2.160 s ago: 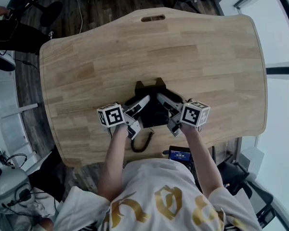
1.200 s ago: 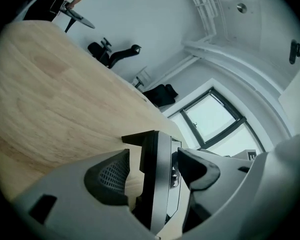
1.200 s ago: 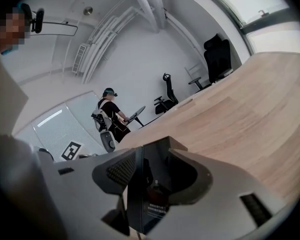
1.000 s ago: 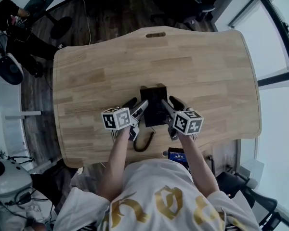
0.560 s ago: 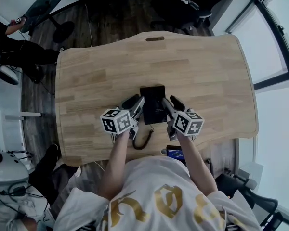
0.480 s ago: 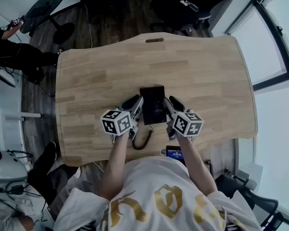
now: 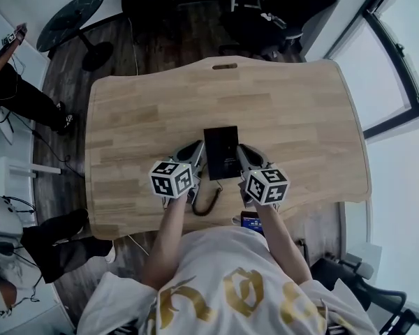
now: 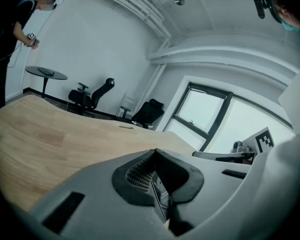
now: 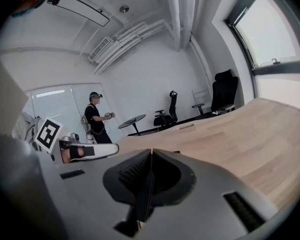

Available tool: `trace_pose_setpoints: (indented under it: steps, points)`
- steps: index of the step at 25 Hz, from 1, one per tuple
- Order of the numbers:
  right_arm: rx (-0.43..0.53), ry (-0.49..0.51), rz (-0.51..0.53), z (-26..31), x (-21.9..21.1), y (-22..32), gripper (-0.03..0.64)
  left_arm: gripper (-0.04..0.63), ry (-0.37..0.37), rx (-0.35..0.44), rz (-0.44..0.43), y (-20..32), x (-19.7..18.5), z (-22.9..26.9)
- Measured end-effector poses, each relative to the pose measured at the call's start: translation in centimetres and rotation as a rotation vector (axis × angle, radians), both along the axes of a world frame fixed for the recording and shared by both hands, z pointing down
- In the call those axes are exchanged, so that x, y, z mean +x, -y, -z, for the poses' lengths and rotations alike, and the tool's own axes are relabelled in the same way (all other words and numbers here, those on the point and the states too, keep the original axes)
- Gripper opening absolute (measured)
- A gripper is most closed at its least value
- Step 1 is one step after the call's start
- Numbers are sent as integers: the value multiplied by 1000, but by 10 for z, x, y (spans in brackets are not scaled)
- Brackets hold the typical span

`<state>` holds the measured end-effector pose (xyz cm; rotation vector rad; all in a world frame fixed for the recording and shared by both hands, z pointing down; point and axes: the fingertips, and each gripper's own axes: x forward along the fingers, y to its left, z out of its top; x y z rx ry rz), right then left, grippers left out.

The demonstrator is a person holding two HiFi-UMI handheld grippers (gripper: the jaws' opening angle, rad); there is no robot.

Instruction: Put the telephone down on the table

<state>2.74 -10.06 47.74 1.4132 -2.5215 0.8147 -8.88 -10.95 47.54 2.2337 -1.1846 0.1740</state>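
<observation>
- The telephone (image 7: 221, 152), a black slab, lies flat on the wooden table (image 7: 300, 117), a little toward the 6 o'clock edge from the table's middle.
- Its coiled cord (image 7: 208, 204) trails from the phone's 6 o'clock end toward the near edge of the table.
- My left gripper (image 7: 194, 148) sits just beside the phone at its 9 o'clock side. In the left gripper view the jaws (image 8: 155, 153) have just closed and meet pad to pad, with nothing between them.
- My right gripper (image 7: 245, 149) is just beside the phone at its 3 o'clock side. In the right gripper view the jaws (image 9: 150, 152) have likewise just closed and are pressed together on nothing.
- From above I cannot tell whether either gripper touches the phone's side.
- A small device with a blue screen (image 7: 250, 220) shows at the phone's 5 o'clock, at the table's near edge.
- Office chairs (image 7: 279, 9) stand beyond the table's 12 o'clock edge, and a round side table (image 7: 70, 21) stands at 11 o'clock.
</observation>
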Motion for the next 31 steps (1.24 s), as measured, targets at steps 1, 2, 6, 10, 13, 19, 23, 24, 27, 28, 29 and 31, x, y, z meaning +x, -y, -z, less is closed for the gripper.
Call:
trace_pose_setpoints:
  steps: [1,2,6,10,13,19,23,24,27,28,29,31]
  points:
    - [1,-5,4,0,-1,-2,17,11,1,4,1,-2,0,2]
    - [1,-7,8,0,-1,-3,15,9,2,8,2,-3,0,4]
    - [-1,-8,17,1,-1,-7,12,9,5,18,1,-8,0,6]
    - [-1,-12,15,3,-2,-10,12,9,23,12,18,-9,-5,6]
    - [-7,-1,12,2,-4,-11,12,9,34,4,28,-9,-7,2]
    - [-13,2,17,-1,-5,-10,12,9,34,-7,26,-7,-4,-2]
    - [-21,5,11,-2,-2,-8,12,11,37,-22,27,-6,-4,-4]
    - [-21,6,10,-2,-2,-7,12,9,36,-24,27,-6,-4,-5]
    - [-18,14,6,0,0,-5,12,10,31,-21,25,-4,-4,-5]
    - [-15,17,6,1,0,-3,12,10,30,-19,25,-2,-4,-5]
    - [-11,18,7,2,0,-2,12,10,29,-16,25,-1,-4,-5]
    - [-3,22,11,4,-1,2,12,9,27,-11,26,2,-5,-5]
